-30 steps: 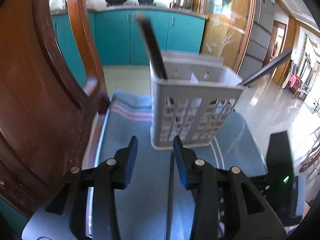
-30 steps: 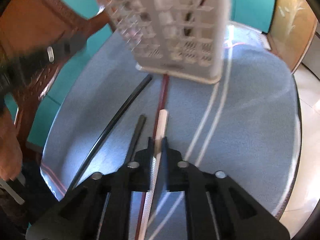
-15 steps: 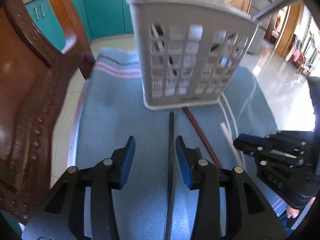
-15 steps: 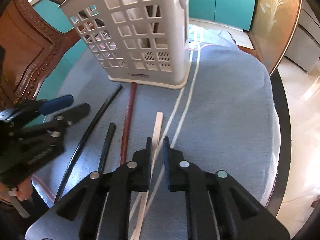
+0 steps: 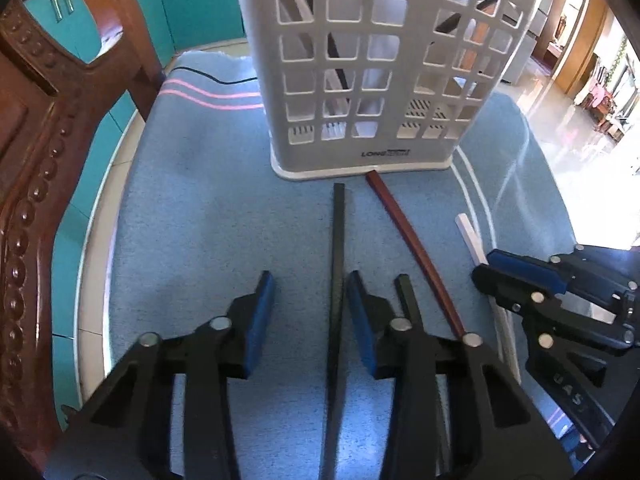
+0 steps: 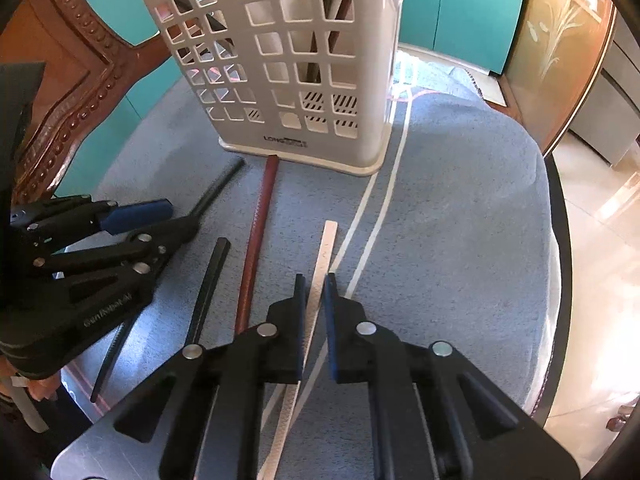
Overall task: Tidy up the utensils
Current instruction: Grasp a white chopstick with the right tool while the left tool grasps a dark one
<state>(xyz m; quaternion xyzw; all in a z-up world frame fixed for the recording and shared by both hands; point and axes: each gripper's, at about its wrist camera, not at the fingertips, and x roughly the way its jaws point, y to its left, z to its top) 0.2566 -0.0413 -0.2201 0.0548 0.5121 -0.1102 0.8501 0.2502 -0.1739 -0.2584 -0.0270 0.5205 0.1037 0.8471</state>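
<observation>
Four sticks (image 6: 256,236) lie side by side before the basket (image 6: 280,60).

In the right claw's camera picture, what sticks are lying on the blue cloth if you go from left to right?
Long black chopstick → short black chopstick → dark red chopstick → white chopstick, which sits between the right claw's fingers.
</observation>
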